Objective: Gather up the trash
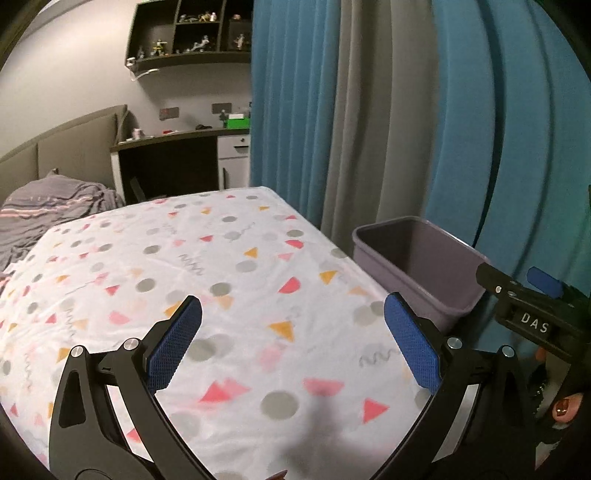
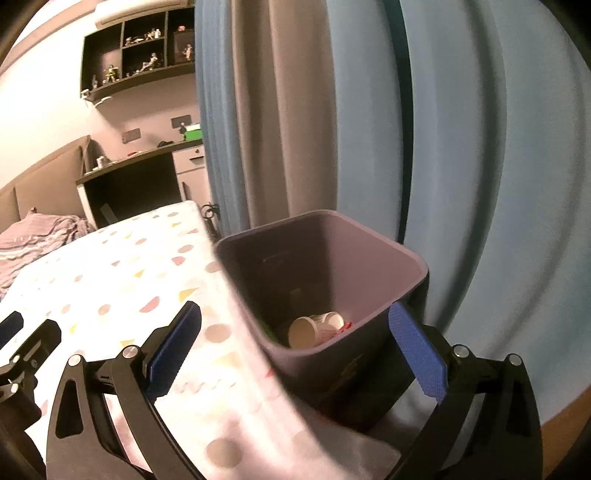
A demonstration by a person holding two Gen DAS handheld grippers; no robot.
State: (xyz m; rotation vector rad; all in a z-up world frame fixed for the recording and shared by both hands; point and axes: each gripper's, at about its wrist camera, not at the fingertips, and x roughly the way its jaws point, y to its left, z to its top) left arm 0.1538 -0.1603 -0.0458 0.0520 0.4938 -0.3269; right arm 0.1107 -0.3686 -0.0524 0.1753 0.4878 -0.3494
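1. Right wrist view: your right gripper (image 2: 295,332) has its jaws spread wide with nothing between the blue pads; they frame the near rim of the purple waste bin (image 2: 413,269).
2. Your left gripper (image 1: 293,332) is likewise spread and empty, hovering over the patterned bedsheet (image 1: 229,258).
3. The trash lies at the bottom of the bin: a white paper cup (image 2: 314,326) on its side, with a red scrap (image 2: 346,325) beside it. Something greenish may sit at the near wall, but that corner is too dark and blurred to be sure.
4. A cup like that should be light and easily crushed, so take it gently across the body rather than by the open lip. The bin looks like stiff, smooth plastic; its rim is the natural place to grip if you must move it.
5. No loose trash shows on the visible part of the sheet. The sheet covers a soft mattress that will give under pressure.
6. Around you: blue and grey curtains (image 1: 369,110) behind the bin, a crumpled grey blanket (image 1: 48,214) at the far end of the bed, a dark desk (image 1: 170,166), and a wall shelf of figurines (image 1: 188,33).
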